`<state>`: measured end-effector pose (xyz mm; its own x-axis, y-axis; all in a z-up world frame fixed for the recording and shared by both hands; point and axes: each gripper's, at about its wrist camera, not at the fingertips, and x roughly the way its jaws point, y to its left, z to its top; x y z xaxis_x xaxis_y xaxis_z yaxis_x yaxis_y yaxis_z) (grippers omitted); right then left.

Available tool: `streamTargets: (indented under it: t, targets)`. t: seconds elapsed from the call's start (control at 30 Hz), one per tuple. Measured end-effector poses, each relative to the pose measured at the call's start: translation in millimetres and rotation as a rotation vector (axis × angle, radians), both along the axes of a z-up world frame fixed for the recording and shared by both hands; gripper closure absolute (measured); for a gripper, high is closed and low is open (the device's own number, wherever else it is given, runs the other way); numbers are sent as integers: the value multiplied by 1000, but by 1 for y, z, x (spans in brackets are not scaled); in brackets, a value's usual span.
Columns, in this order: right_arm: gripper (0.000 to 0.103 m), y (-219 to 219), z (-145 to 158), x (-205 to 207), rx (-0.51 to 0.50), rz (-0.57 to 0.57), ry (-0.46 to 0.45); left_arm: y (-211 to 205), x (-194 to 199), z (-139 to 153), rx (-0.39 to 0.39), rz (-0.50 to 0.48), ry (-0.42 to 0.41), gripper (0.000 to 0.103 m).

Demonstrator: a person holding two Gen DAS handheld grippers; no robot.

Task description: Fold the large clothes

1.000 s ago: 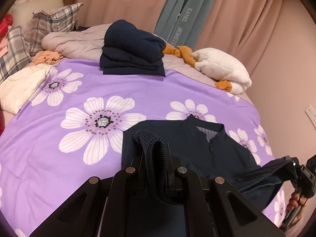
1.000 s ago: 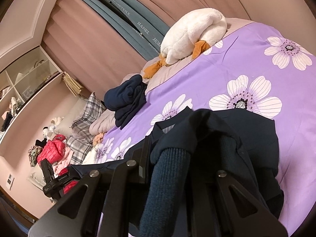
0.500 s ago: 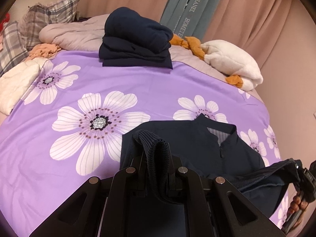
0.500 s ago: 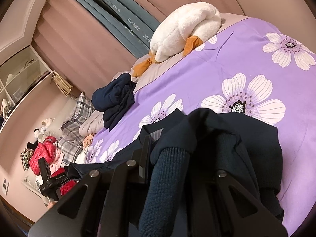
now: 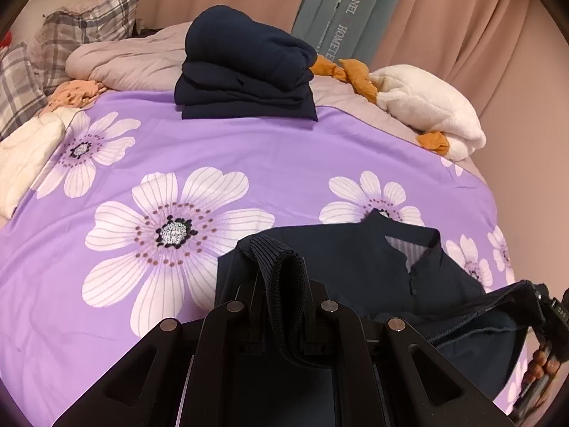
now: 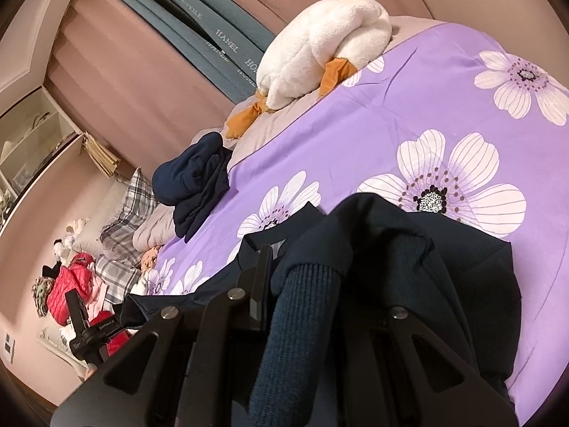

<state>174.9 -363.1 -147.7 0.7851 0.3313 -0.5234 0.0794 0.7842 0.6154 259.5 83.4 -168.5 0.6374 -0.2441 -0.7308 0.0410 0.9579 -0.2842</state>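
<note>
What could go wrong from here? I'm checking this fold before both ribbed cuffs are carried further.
1. The left gripper pinches only the ribbed cuff of the navy collared jacket; the knit may slip out.
2. The right gripper holds the other cuff with fabric bunched over it, so the fold may land crooked.
3. The jacket lies near the purple floral bedspread's edge and might slide off.

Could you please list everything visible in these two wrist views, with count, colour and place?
jacket: one, navy, near bed edge, ribbed cuffs in both claws
bedspread: one, purple with white flowers, covering bed
folded clothes: one stack, navy, far side of bed
plush duck: one, white and orange, far right corner
plaid pillows: two, grey check, far left
red jacket: one, beside bed
curtains: pink, with grey-blue panel
left claw: black, shut on cuff
right claw: black, shut on cuff
</note>
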Motion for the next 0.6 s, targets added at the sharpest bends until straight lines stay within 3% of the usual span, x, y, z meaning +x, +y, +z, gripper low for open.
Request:
streamTargets:
  t: [0.6]
  targets:
    - [90, -9, -22, 22, -6, -39, 67, -18, 27, -12, 65, -21, 18, 93]
